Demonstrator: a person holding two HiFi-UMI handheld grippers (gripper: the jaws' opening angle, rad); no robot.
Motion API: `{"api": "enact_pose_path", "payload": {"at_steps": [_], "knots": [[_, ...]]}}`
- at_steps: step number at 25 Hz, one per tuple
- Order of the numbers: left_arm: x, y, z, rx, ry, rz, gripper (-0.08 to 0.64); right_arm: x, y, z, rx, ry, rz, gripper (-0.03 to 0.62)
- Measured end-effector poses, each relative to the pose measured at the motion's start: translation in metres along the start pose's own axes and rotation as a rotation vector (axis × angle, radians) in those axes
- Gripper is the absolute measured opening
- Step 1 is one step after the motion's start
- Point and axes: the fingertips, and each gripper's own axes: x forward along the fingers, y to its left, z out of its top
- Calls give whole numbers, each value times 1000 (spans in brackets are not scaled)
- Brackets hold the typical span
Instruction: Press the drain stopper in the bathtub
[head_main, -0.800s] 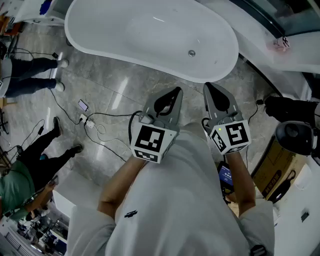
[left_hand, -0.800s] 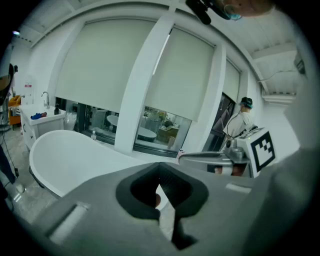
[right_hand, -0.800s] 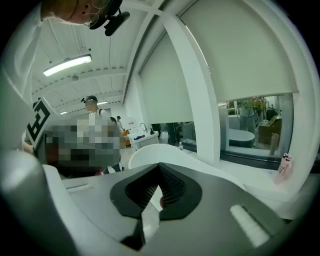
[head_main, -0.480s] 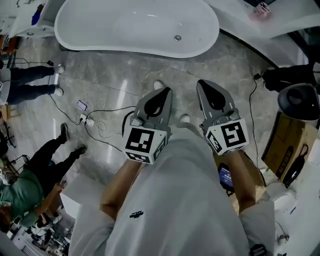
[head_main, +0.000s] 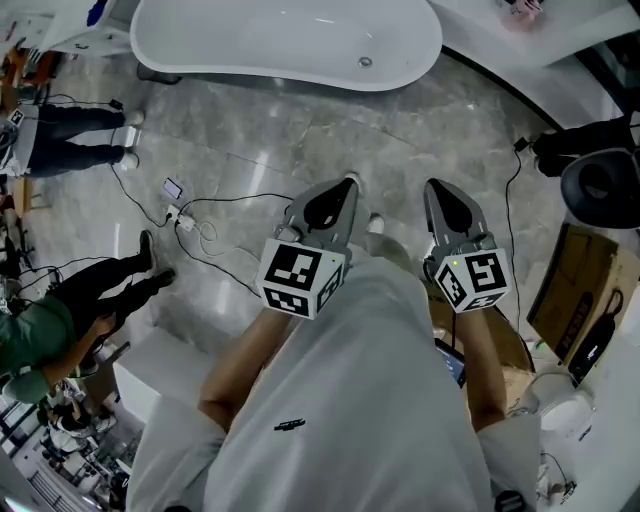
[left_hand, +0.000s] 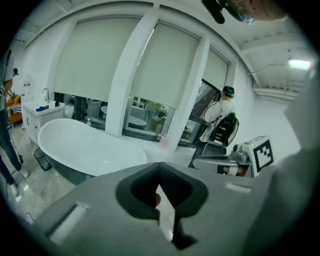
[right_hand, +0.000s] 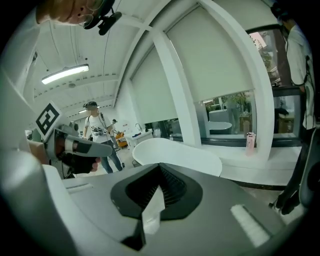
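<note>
Where the head view looks steeply down, the white bathtub (head_main: 200, 45) runs along the top edge of the frame, and the drain stopper (head_main: 365, 62) shows as a small round metal dot on the tub's bottom, toward its right end. Both grippers sit in the middle of the frame over the grey marble floor (head_main: 300, 140), well apart from the tub and the stopper. The left gripper (head_main: 346, 184) is at centre left and the right gripper (head_main: 438, 188) at centre right, each pointing toward the top of the frame, with its marker cube nearest the person's white shirt (head_main: 340, 400). Black cables (head_main: 215, 232) trail over the floor to the left of the grippers, and the legs of other people (head_main: 75, 150) show along the left edge. In the left gripper view, the grey jaws meet at their tips in the lower middle of the frame, drawn together with nothing between them. The tub lies beyond them at middle left, below tall blinded windows, and the right gripper shows at the right edge. The stopper cannot be seen from there. In the right gripper view, the jaws likewise close tip to tip on nothing. The tub's rim shows just above them at centre, the left gripper juts in from the left edge, and a pink bottle (right_hand: 250, 140) stands on the window ledge at the right.
</note>
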Motion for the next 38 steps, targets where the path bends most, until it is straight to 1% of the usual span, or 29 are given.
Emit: {"api": "enact_pose_path", "payload": {"at_steps": [1, 3, 5, 8, 11, 14, 17, 20, 22, 27, 31, 33, 35, 38], "knots": [[5, 2, 1, 6, 2, 5, 0, 1, -7, 2, 0, -6, 1, -5], [18, 8, 7, 7, 0, 11, 0, 7, -24, 9, -20, -22, -25, -5], [35, 10, 9, -29, 11, -5, 0, 17, -40, 13, -46, -13, -57, -5], [77, 19, 7, -99, 45, -46, 0, 52, -65, 31, -78, 9, -36, -5], [108, 48, 29, -117, 45, -61, 0, 96, -77, 63, -112, 5, -35, -5], [128, 87, 65, -169, -8, -41, 0, 141, -86, 98, -129, 23, -29, -5], [143, 122, 101, -207, -56, -3, 0, 184, -88, 127, -126, 32, 20, -5], [160, 146, 123, -211, -83, 22, 0, 216, -93, 149, -174, 26, 57, -5], [167, 157, 133, -222, -96, 39, 0, 235, -95, 159, -190, 24, 81, -2], [183, 177, 141, -282, -111, 102, 0, 276, -97, 166, -250, 74, 172, 2], [201, 197, 146, -336, -122, 166, 0, 312, -97, 171, -302, 81, 283, 2], [215, 204, 150, -354, -121, 199, 0, 332, -105, 174, -311, 94, 341, 2], [231, 211, 152, -383, -117, 239, 0, 356, -119, 171, -306, 134, 396, 2], [262, 223, 162, -439, -115, 321, 0, 395, -142, 175, -327, 187, 481, -2]]}}
